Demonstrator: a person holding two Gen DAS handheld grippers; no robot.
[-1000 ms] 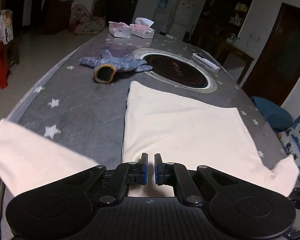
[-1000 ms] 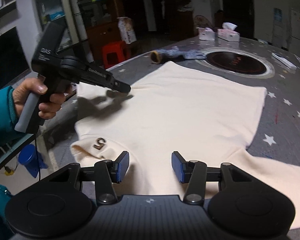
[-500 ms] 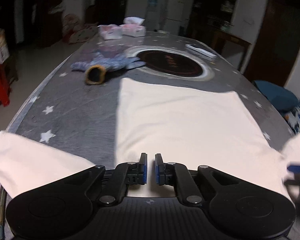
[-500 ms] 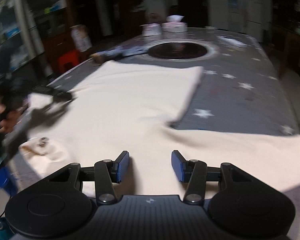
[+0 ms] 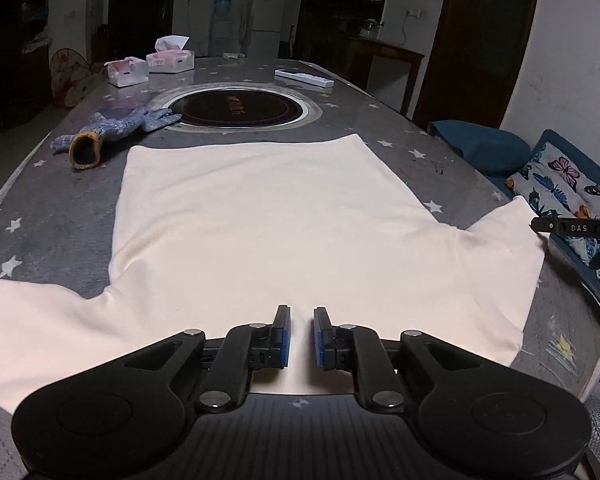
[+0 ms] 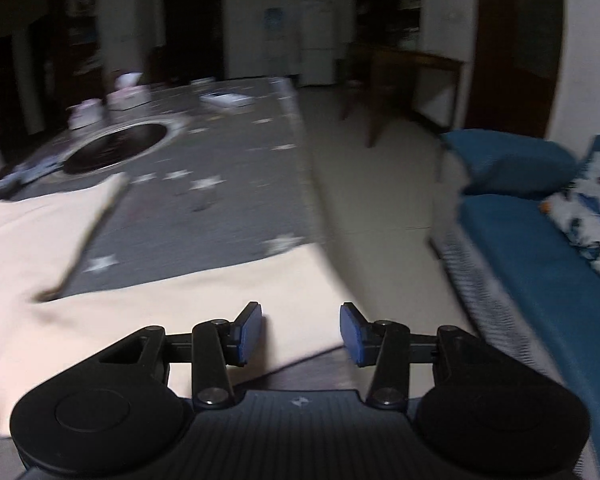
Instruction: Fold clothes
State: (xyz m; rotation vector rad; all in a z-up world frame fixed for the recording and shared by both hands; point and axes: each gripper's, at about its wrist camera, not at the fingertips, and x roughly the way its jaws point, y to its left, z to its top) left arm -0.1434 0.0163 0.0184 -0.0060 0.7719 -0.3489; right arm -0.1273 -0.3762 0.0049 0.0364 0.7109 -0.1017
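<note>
Cream cotton shirt lies flat on the grey star-print worktop. Left claw hangs over its near edge, jaws just opened a crack, empty. Right claw is open over one sleeve.

The right wrist view is smearing with motion blur, so the tissue boxes beyond the round cooktop are showing only as pale shapes. The cream shirt is running off the left edge of the left wrist view, cutting off its sleeve end. The shirt's near hem is lying hidden behind the left gripper. The right gripper is poking in beside the shirt's right sleeve, its fingers cut off.
</note>
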